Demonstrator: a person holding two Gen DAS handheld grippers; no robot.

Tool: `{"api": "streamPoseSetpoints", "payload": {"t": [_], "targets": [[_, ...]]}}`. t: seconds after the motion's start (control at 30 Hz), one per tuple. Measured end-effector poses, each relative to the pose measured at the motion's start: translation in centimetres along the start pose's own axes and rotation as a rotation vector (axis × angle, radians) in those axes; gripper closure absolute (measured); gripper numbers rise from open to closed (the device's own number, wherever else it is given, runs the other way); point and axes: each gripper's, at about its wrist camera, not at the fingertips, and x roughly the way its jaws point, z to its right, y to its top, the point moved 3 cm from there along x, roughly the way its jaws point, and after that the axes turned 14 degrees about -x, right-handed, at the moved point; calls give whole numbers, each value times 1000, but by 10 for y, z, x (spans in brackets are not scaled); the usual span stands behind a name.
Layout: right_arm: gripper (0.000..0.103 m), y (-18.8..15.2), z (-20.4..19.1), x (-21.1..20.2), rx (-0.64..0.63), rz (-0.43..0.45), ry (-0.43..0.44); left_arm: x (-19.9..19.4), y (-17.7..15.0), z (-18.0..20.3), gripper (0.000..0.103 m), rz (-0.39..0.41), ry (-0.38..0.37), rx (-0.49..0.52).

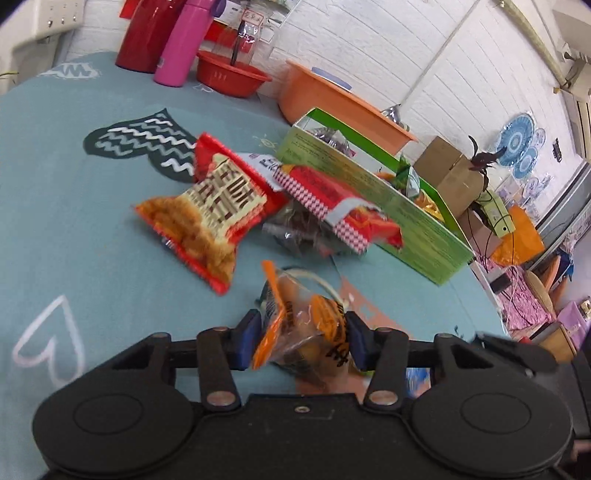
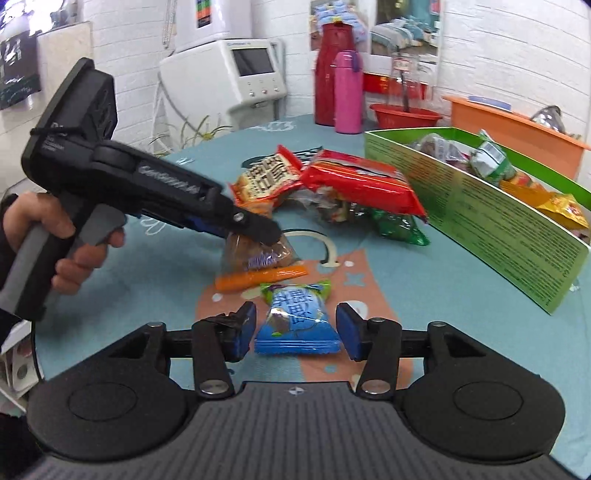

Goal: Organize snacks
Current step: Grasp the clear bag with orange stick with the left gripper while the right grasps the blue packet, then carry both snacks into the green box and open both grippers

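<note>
A clear snack packet with orange ends [image 1: 303, 325] lies on the teal tablecloth between the blue pads of my left gripper [image 1: 301, 341], and both pads touch its sides. The right wrist view shows the left gripper [image 2: 258, 230] angled down onto that packet [image 2: 258, 262]. My right gripper [image 2: 295, 332] is open around a blue packet [image 2: 297, 325], with a gap on each side. Further back lies a pile: a red bag with white lettering [image 1: 207, 206], a red checked packet [image 1: 332, 199] and a green packet [image 2: 399, 225]. A green box [image 2: 480, 218] at the right holds several snacks.
A person's hand [image 2: 55, 236] holds the left gripper's handle. At the back stand a pink bottle [image 1: 184, 44], a red flask [image 1: 147, 33], a red bowl [image 1: 229, 77] and an orange basin [image 1: 340, 107]. The table's edge runs right of the green box [image 1: 406, 210].
</note>
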Motion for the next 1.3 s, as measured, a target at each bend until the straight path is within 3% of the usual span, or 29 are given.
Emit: {"api": "streamPoseSetpoints", "payload": {"t": [0.03, 0.1, 0.67, 0.77, 0.87, 1.03, 1.3], "targets": [[12, 0, -2, 1, -15, -2, 2, -5, -3, 0, 17, 10, 13, 0], [10, 1, -3, 6, -34, -20, -4, -11, -9, 1, 0, 31, 27, 7], [11, 2, -1, 9, -6, -25, -24, 3, -8, 12, 0, 16, 7, 17], [27, 0, -2, 12, -13, -27, -21, 6, -9, 14, 2, 29, 29, 44], [31, -1, -3, 10, -17, -16, -24, 5, -11, 15, 7, 21, 20, 45], [31, 6, 3, -6, -12, 27, -44, -16, -5, 26, 7, 22, -65, 37], [31, 42, 52, -42, 13, 179, -210, -35, 48, 79, 7, 162, -185, 68]]}}
